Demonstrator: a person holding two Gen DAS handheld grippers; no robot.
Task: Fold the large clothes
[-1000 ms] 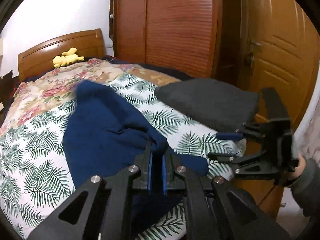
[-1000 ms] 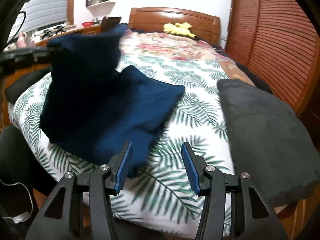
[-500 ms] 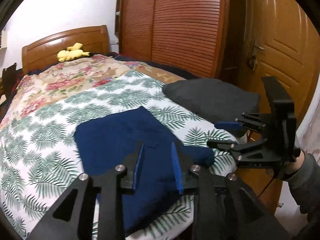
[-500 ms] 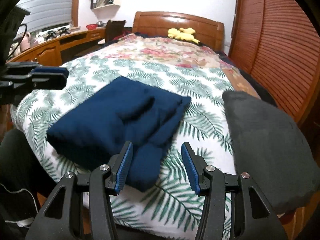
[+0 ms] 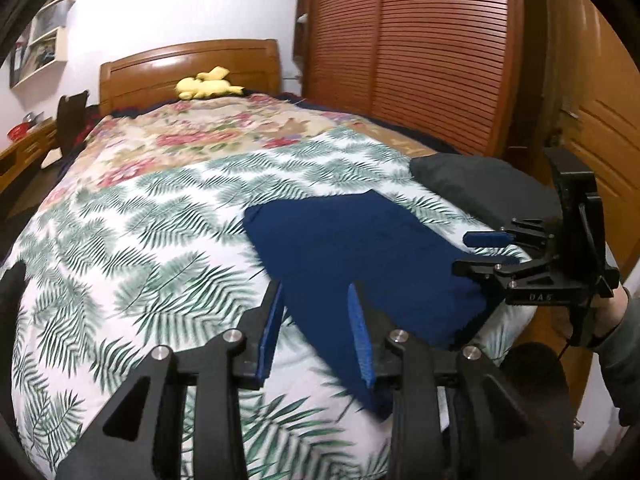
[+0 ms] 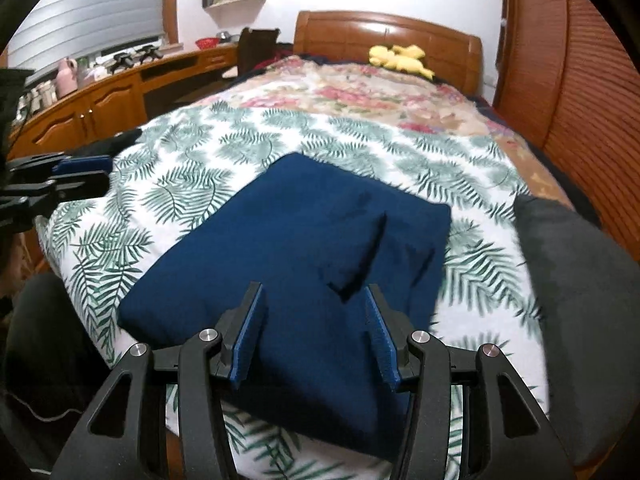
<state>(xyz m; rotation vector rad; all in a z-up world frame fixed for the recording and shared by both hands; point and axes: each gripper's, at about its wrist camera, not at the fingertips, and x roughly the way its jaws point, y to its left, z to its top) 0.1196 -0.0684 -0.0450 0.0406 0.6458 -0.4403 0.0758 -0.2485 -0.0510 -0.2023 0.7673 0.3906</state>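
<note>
A navy blue garment lies folded flat on the palm-leaf bedspread near the foot of the bed. In the right wrist view a smaller folded flap sits on top of the navy garment. My left gripper hovers over its near left edge, its jaws opening, and no cloth is pinched between the blue pads. My right gripper stands open just above the garment's near edge with nothing gripped. Each gripper shows in the other view: the right gripper by the garment's right corner, the left gripper at the bed's left side.
A dark grey folded cushion or cloth lies at the bed's right corner. A yellow plush toy rests by the wooden headboard. A slatted wardrobe and a door stand to the right, a desk to the left.
The left gripper let go of the lifted navy cloth, which dropped into a flat fold on the bed. Its jaws opened and it drew away to the left. The right gripper moved over the garment.
</note>
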